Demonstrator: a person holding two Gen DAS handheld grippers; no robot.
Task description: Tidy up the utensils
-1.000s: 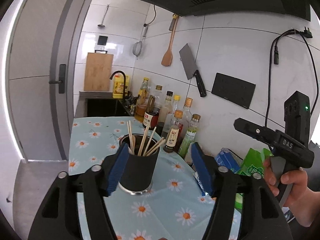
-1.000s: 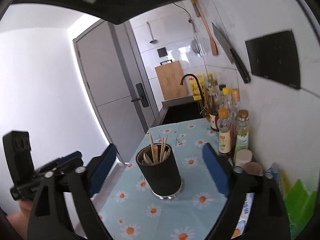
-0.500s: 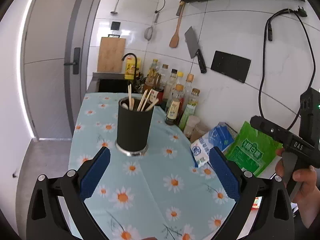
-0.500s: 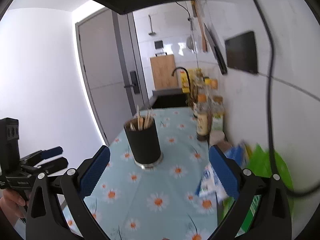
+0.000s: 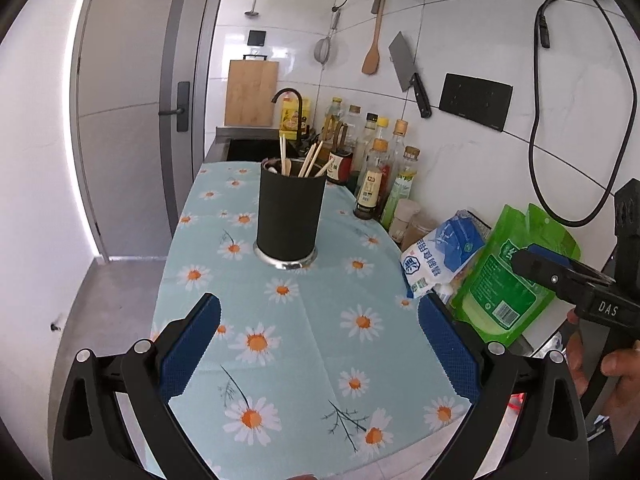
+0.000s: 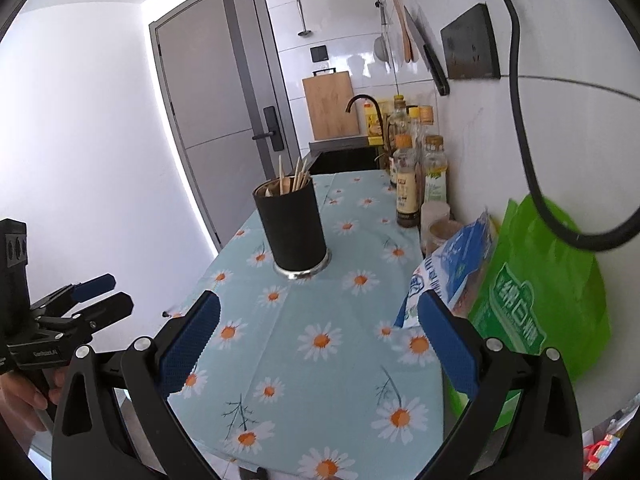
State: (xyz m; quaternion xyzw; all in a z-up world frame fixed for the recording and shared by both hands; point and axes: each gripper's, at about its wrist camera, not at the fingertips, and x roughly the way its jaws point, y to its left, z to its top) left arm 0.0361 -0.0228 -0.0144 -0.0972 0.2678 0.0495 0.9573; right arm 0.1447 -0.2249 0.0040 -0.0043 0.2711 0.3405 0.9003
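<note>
A black cylindrical utensil holder (image 5: 289,216) (image 6: 293,230) stands upright on the daisy-print tablecloth (image 5: 304,320) (image 6: 332,320). Several wooden chopsticks (image 5: 310,160) (image 6: 295,176) stick out of its top. My left gripper (image 5: 318,344) is open, well back from the holder near the table's front, with only cloth between its blue pads. My right gripper (image 6: 318,344) is open too, equally far back, and nothing is in it. Each gripper shows in the other's view: the right gripper (image 5: 560,276) at the far right, the left gripper (image 6: 92,300) at the far left, both held by a hand.
Sauce and oil bottles (image 5: 380,176) (image 6: 416,176) line the tiled wall on the right. A blue-white bag (image 5: 440,256) (image 6: 452,272) and a green bag (image 5: 516,276) (image 6: 540,304) lie near the right edge. A sink (image 5: 256,146) and cutting board (image 5: 250,94) are at the far end. A cleaver (image 5: 408,72) hangs on the wall.
Both grippers have pulled back from the holder toward the table's front and lowered. The left jaws, close around the holder a second ago, have spread wide; the holder stays standing on the cloth.
</note>
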